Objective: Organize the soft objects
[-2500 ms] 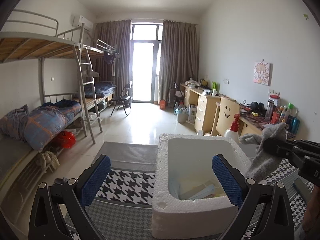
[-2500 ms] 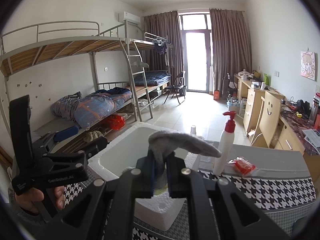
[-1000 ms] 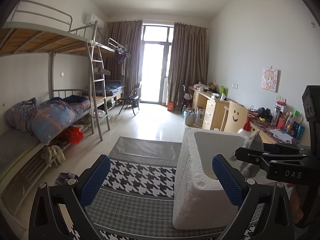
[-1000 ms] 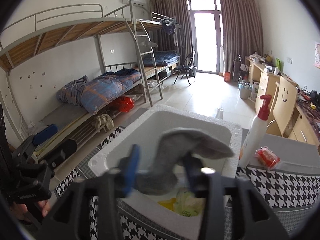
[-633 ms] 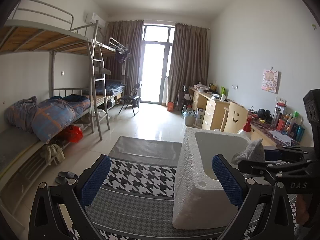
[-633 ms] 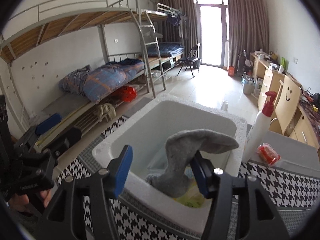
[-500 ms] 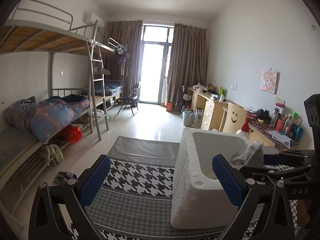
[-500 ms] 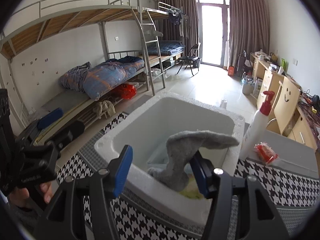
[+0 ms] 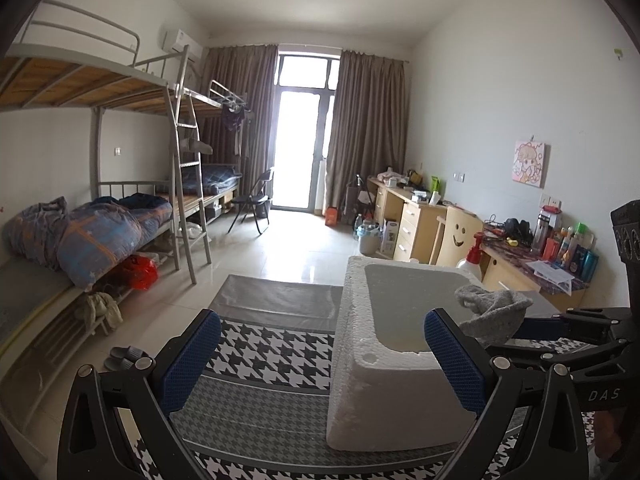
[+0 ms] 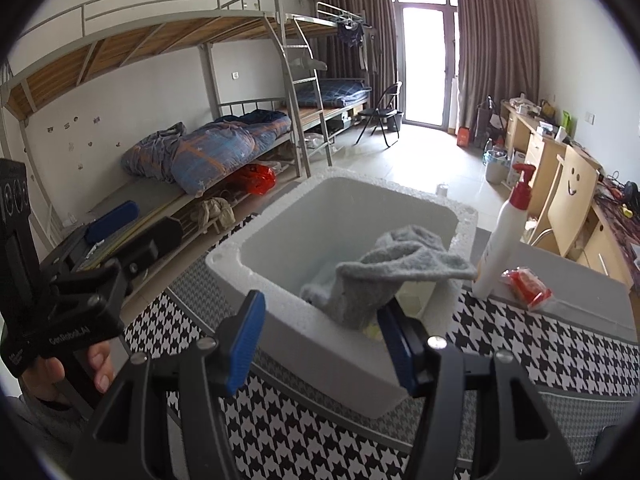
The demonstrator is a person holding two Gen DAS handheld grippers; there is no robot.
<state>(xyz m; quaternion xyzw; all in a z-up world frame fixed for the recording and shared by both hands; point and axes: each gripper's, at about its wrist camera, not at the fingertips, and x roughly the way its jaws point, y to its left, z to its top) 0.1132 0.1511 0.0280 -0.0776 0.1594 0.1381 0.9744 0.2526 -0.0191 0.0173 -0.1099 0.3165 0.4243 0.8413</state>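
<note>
Right wrist: sock (image 10: 394, 270) over box (image 10: 280, 320)

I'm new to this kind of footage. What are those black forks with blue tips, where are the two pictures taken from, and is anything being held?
Each fork is a handheld gripper; a person holds one per hand, with a camera looking along its fingers. The left gripper is open and holds nothing. The right gripper is open too; a grey sock hangs against one blue pad, over a white foam box. The box stands on a houndstooth-patterned table, beside a pump bottle and a red packet.
</note>
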